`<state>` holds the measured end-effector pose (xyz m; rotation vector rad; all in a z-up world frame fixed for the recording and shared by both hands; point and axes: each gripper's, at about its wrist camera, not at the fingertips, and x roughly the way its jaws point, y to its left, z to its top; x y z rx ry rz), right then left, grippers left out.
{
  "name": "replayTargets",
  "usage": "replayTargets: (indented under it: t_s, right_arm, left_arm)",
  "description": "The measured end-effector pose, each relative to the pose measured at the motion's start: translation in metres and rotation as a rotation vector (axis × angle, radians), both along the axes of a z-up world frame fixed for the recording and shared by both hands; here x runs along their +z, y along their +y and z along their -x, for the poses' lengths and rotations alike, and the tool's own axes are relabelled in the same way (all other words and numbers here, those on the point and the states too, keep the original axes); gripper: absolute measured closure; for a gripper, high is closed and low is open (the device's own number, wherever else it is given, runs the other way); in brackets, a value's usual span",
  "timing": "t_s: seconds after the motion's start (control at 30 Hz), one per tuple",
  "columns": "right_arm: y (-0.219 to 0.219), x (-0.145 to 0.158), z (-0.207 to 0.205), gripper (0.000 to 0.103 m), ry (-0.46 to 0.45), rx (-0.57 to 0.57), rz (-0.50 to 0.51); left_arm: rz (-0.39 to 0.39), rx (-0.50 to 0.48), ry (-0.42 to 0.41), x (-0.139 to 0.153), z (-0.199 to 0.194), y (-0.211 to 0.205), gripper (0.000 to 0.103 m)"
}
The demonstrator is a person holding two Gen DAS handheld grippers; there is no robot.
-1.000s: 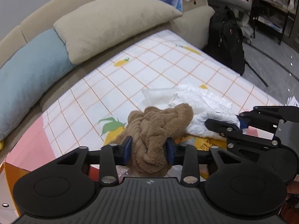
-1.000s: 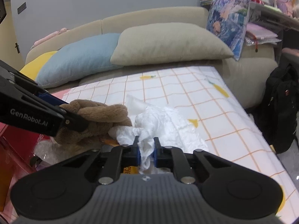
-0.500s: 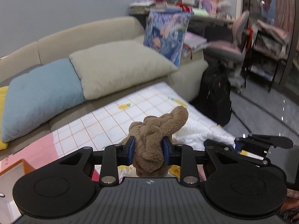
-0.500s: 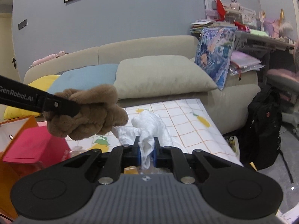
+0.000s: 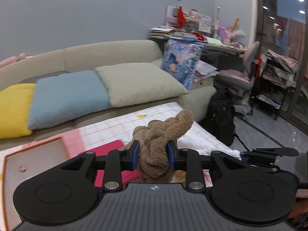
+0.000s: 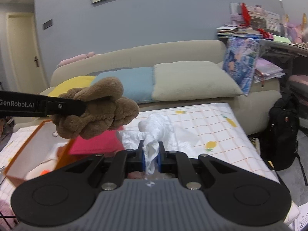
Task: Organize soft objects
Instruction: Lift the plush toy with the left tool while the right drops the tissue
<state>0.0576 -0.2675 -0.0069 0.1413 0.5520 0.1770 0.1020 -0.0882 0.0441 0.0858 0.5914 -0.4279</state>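
Note:
My left gripper [image 5: 153, 155] is shut on a brown fluffy plush bundle [image 5: 161, 140] and holds it in the air above the table. The same bundle [image 6: 96, 109] shows at the left of the right wrist view, with the left gripper's finger across it. My right gripper [image 6: 151, 158] is shut on a white crumpled cloth [image 6: 156, 132], lifted off the checked tablecloth [image 6: 207, 127]. An orange-rimmed box [image 6: 21, 154] with a pink flap [image 6: 96, 144] stands open at the left, below the plush.
A beige sofa [image 6: 173, 52] with yellow, blue [image 6: 132, 82] and beige [image 6: 192, 79] pillows runs behind the table. A black backpack [image 6: 283, 132] stands on the floor at the right. A cluttered desk and a pink chair [image 5: 242, 77] are at the far right.
Both grippers have risen off the table, each with its soft object held. The view has swung up and left, bringing the orange box into sight.

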Motion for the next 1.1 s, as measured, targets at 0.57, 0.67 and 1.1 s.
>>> replayTargets:
  t_s: [0.57,0.67,1.1]
  right_arm:
    - [0.048,0.010,0.028,0.094,0.163,0.165,-0.089]
    - [0.046,-0.020,0.011,0.094,0.266,0.142,-0.087]
    - [0.064,-0.100,-0.023,0.078,0.536,0.218,-0.089]
  left_arm:
    - [0.091,0.131,0.094,-0.020,0.059,0.069,0.069]
    - [0.088,0.125,0.122,-0.029,0.065,0.070,0.069]
    - [0.038,0.138,0.288,-0.086,0.069,0.067,0.069]
